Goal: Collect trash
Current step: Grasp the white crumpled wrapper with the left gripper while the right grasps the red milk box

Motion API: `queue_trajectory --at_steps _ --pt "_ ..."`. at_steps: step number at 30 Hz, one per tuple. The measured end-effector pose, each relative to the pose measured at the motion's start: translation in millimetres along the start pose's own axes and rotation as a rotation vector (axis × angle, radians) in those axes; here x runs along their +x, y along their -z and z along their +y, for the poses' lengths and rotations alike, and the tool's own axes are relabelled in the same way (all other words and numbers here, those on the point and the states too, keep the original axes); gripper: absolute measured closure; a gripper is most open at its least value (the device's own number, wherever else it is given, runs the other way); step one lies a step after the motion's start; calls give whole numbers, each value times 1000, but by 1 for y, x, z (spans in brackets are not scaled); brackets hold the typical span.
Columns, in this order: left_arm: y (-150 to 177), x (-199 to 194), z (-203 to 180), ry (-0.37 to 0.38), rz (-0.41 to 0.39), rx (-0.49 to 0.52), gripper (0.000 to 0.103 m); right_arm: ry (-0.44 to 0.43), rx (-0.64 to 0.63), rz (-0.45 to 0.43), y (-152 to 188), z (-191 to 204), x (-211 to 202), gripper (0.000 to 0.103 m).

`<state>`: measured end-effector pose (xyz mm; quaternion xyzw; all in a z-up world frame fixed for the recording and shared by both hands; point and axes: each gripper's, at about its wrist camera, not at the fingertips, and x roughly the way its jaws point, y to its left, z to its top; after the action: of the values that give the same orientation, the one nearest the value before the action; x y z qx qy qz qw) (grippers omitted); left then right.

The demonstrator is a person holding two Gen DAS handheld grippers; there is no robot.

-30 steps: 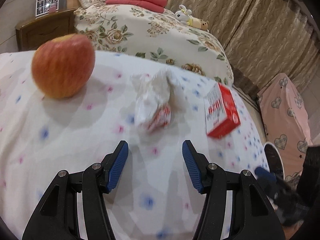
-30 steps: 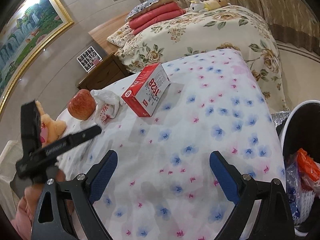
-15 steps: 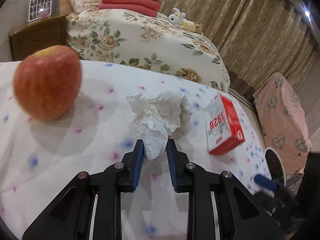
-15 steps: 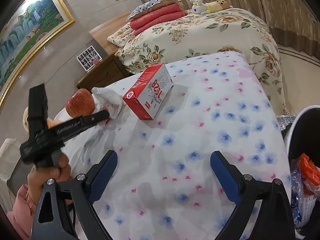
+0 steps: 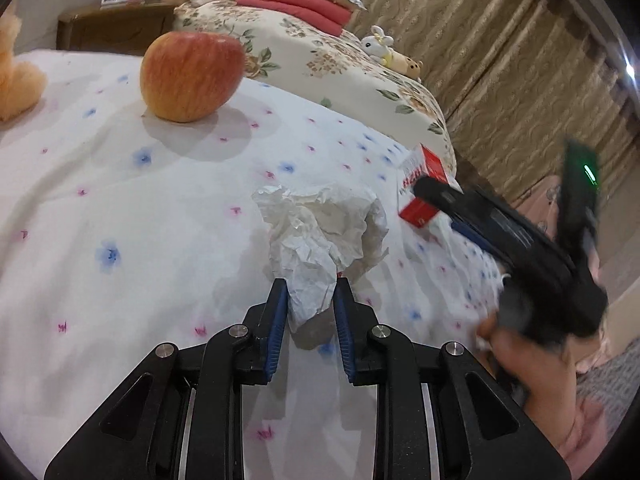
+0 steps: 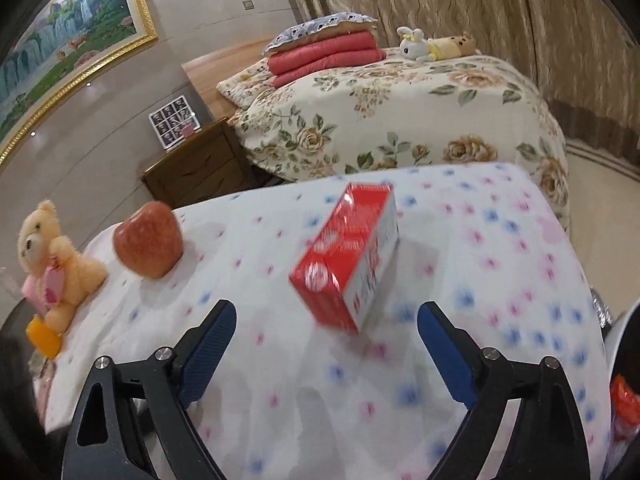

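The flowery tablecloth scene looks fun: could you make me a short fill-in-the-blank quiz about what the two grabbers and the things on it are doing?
1. The left gripper is shut on a crumpled white ____.
2. The right gripper has open jaws facing a ____ box.
3. The round fruit on the tablecloth is an ____.
4. The teddy bear sits beside the ____.

Missing words: wrapper; red; apple; apple

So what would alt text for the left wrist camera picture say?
The left gripper pinches a crumpled white wrapper over a flowered cloth. An apple sits behind; the right gripper reaches toward a red box.
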<state>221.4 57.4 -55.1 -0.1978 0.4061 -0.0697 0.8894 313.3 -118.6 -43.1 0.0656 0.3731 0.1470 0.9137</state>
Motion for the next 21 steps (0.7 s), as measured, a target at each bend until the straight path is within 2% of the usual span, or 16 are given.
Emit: queue_trajectory --at_steps 1,4,5,6,12,16,21 --pt "-1 1 -1 -1 1 7 81 13 -1 4 -3 1 5 20" --pt "-2 2 -2 -3 -1 20 81 25 16 29 -8 -3 18 42" --pt "-1 3 -2 -2 0 25 81 23 28 43 -8 -6 21 56" --pt "-1 3 -2 -3 -1 31 81 15 41 54 -8 -8 23 63" --pt "-1 3 -4 -8 0 52 81 -37 56 35 4 -19 0 71" --pt "0 4 -6 -13 -1 63 81 -99 46 35 24 -24 -26 71" --pt "3 2 -7 -7 11 64 81 -123 -24 45 51 -22 -63 71"
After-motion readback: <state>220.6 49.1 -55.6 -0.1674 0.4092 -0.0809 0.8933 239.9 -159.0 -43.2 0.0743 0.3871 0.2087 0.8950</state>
